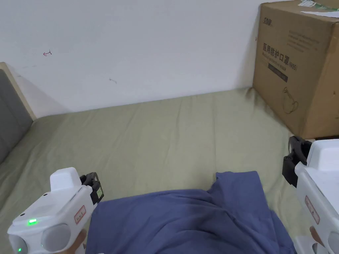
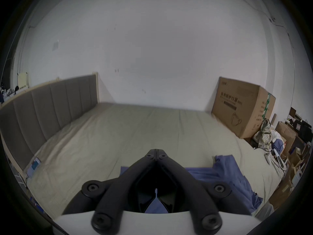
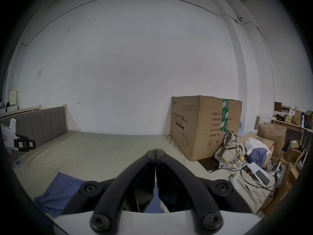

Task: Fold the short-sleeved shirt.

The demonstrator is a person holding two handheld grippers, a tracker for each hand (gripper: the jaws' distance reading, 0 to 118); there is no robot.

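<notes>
The blue short-sleeved shirt [image 1: 198,221] lies rumpled on the bed's near edge, one sleeve [image 1: 238,185] pointing toward the far wall. My left gripper [image 1: 93,186] hovers just off the shirt's left edge. In the left gripper view its jaws [image 2: 157,151] are shut with nothing between them, and the shirt [image 2: 225,169] lies below and to the right. My right gripper [image 1: 294,158] floats to the right of the sleeve, above the sheet. Its jaws [image 3: 155,151] meet tip to tip on nothing, with the shirt [image 3: 62,191] lower left. The left gripper [image 3: 23,143] appears far left in that view.
An olive sheet [image 1: 149,139] covers the bed, open beyond the shirt. A large cardboard box [image 1: 298,66] stands at the back right against the white wall. A grey headboard [image 1: 10,112] bounds the left side. A clothes pile [image 3: 230,152] and white controller [image 3: 233,179] lie right.
</notes>
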